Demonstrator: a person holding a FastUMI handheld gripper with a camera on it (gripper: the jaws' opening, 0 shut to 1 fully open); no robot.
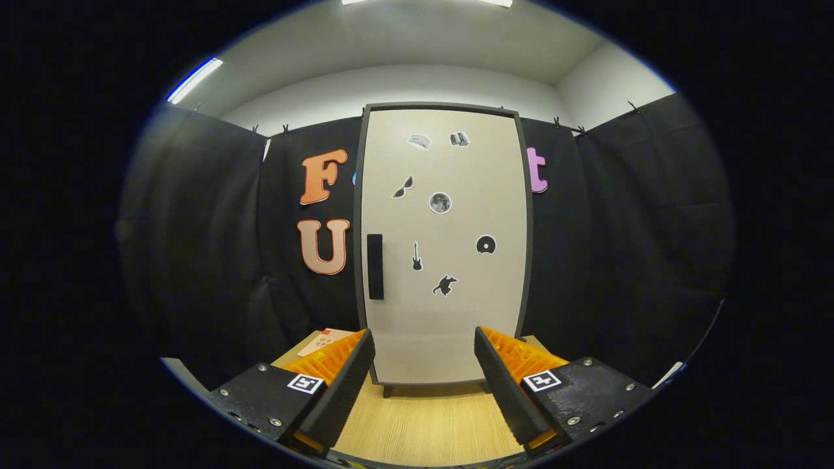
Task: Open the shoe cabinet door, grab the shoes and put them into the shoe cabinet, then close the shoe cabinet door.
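The shoe cabinet door (443, 241) is off-white with a dark grey frame, a black handle (374, 266) and 7 small black-and-white stickers (440, 202). The table (423, 417) beneath shows pale wood grain. Black cloth (215, 247) covers the booth wall under a white ceiling (417, 45).

A light wood-grain tabletop (423, 423) runs forward from under the fingers to the black cloth wall. The shoe cabinet (443, 247) stands upright on it, just beyond the fingers, resting on short dark feet that leave a thin shadowed gap beneath its base; its pale door faces the camera and sits closed in its dark frame. Left of the cabinet's foot, a flat orange-and-white paper or card (324, 341) lies on the wood, partly hidden behind the left finger
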